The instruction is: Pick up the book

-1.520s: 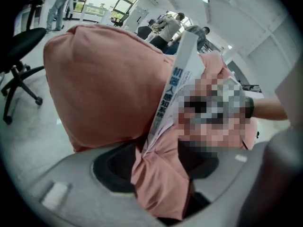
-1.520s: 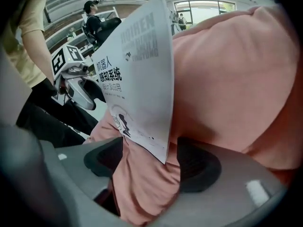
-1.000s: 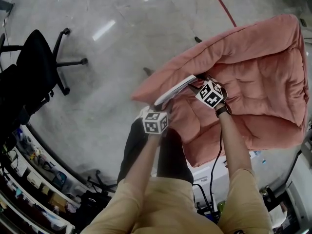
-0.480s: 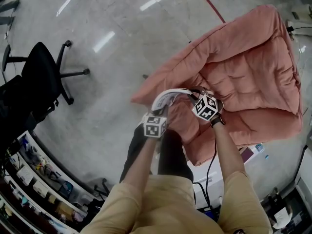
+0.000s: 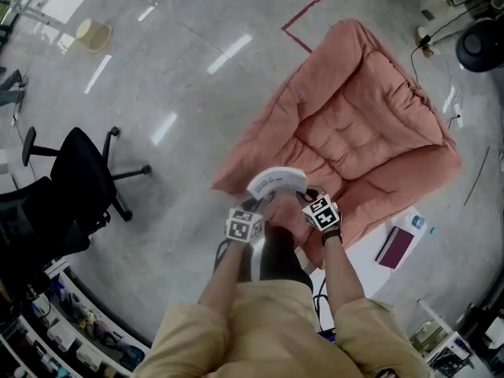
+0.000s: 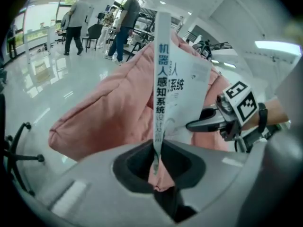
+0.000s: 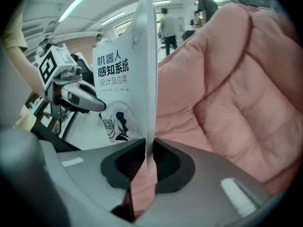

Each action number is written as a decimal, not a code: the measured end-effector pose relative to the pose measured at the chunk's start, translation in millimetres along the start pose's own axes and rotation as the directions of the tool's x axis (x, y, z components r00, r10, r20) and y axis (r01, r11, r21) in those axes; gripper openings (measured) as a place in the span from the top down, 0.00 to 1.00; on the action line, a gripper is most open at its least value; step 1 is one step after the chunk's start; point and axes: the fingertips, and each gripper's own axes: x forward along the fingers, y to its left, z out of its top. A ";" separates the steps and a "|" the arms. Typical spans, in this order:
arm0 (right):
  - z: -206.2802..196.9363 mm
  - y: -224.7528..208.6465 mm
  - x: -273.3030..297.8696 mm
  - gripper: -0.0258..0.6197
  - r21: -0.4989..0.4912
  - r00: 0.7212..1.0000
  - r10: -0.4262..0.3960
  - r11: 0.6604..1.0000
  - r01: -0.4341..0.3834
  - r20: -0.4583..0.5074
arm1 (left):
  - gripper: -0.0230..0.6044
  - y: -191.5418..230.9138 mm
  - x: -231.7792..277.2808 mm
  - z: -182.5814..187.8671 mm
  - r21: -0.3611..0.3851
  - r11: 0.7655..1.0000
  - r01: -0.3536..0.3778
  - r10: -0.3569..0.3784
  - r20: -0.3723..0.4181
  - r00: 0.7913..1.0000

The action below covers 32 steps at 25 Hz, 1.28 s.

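Note:
The book is a thin white paperback with black printed characters, held in the air in front of the pink quilted cushion and bowed between its two ends. My left gripper is shut on its spine edge, the edge running down between the jaws. My right gripper is shut on the opposite edge, with the cover standing up out of its jaws. Each gripper shows in the other's view: the right gripper and the left gripper. The cushion lies behind the book.
A black office chair stands on the glossy grey floor at the left. Red tape marks the floor beyond the cushion. A maroon notebook lies on a white box at the right. Shelves line the lower left. People stand far off.
Both grippers closed on the book's ends at the cushion's edge and rose with it. The book came up off the cushion and now bows between them.

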 end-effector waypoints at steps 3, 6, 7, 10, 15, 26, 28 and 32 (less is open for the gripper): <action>-3.2 11.1 -36.5 0.87 0.167 0.993 -0.095 0.983 0.083 0.067 | 0.90 -22.7 -16.2 17.7 0.070 0.996 0.057 -0.057 -0.006 0.998; -7.1 23.3 -77.5 0.88 0.269 0.979 -0.160 0.955 0.120 0.130 | 0.90 -52.4 -36.3 34.3 0.149 0.982 0.118 -0.117 -0.020 0.993; -7.6 26.5 -93.0 0.88 0.291 0.972 -0.181 0.948 0.130 0.153 | 0.90 -63.9 -43.3 39.7 0.173 0.975 0.138 -0.136 -0.022 0.990; -6.6 33.1 -146.5 0.88 0.330 0.938 -0.268 0.925 0.186 0.222 | 0.90 -104.1 -65.8 58.4 0.238 0.953 0.185 -0.189 -0.007 0.982; 14.5 21.2 -243.8 0.88 0.424 0.799 -0.496 0.839 0.341 0.339 | 0.90 -175.9 -97.0 125.4 0.421 0.877 0.232 -0.279 0.053 0.959; 53.1 50.8 -449.6 0.88 0.520 0.467 -0.698 0.716 0.465 0.543 | 0.90 -328.9 -200.5 233.4 0.711 0.650 0.267 -0.456 0.085 0.886; 63.6 60.4 -477.4 0.88 0.527 0.419 -0.717 0.695 0.490 0.557 | 0.90 -347.6 -222.9 247.1 0.739 0.622 0.258 -0.484 0.104 0.869; 78.8 84.5 -522.1 0.88 0.530 0.336 -0.740 0.659 0.534 0.583 | 0.90 -374.8 -264.3 261.2 0.782 0.572 0.248 -0.542 0.132 0.830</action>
